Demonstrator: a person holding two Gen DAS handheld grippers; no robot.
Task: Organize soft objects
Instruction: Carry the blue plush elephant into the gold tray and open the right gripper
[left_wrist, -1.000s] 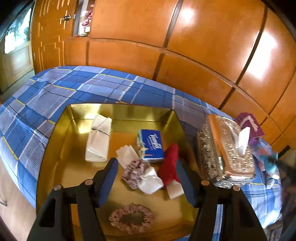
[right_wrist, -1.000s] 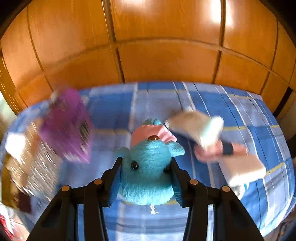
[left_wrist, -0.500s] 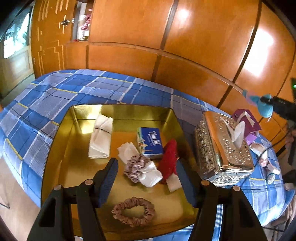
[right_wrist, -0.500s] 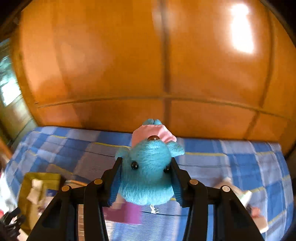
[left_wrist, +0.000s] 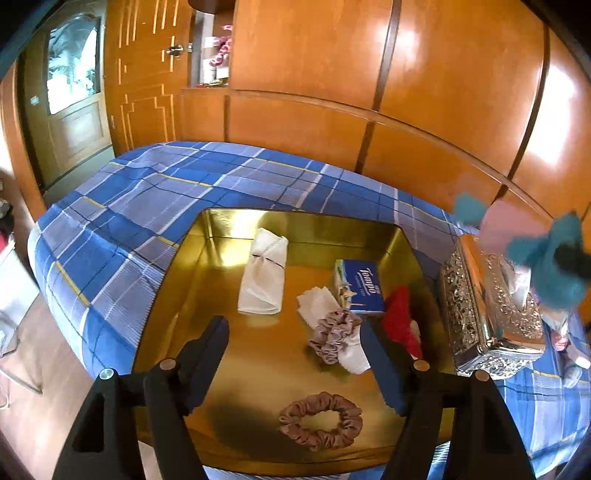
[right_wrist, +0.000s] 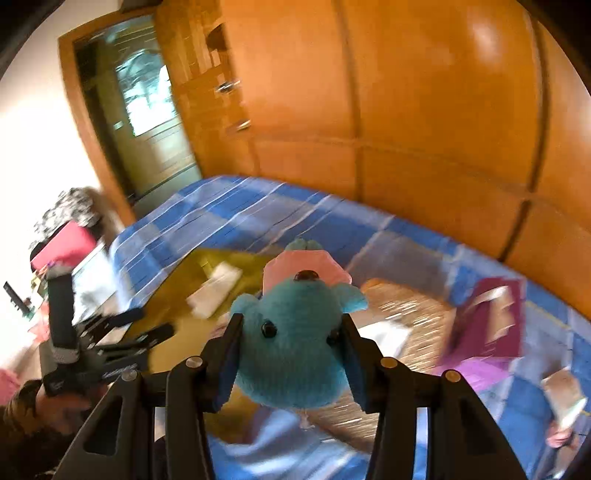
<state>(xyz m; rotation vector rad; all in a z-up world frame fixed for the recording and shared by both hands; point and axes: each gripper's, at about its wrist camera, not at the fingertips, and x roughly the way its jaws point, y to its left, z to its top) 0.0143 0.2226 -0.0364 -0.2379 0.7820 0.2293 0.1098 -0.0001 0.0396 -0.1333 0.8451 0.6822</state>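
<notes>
Since a second ago the right tongs have carried the blue plush toy from over the plaid cloth at the right across to the gold tray, and the left tongs' jaws are opening wider.

Left wrist view: the left tongs hang over the gold tray, spread, with nothing between the pads. In the tray lie a rolled white cloth, a blue tissue pack, a red cloth partly hidden by the right finger, a mauve scrunchie on white cloth and a second scrunchie nearer the camera. A silver tissue box stands just beside the tray on the right. The blue plush toy enters at the right edge, blurred and cut off, above that box. The blue plaid cloth covers the surface; wooden wardrobe panels rise behind.

Right wrist view: the right tongs pinch the toy by its head, pads pressed into the fur. The toy blocks the middle of the scene. Everything below is smeared: the tray, the tissue box and a purple packet are hard to make out. At the left a hand holds the left tongs over the tray's near edge.
</notes>
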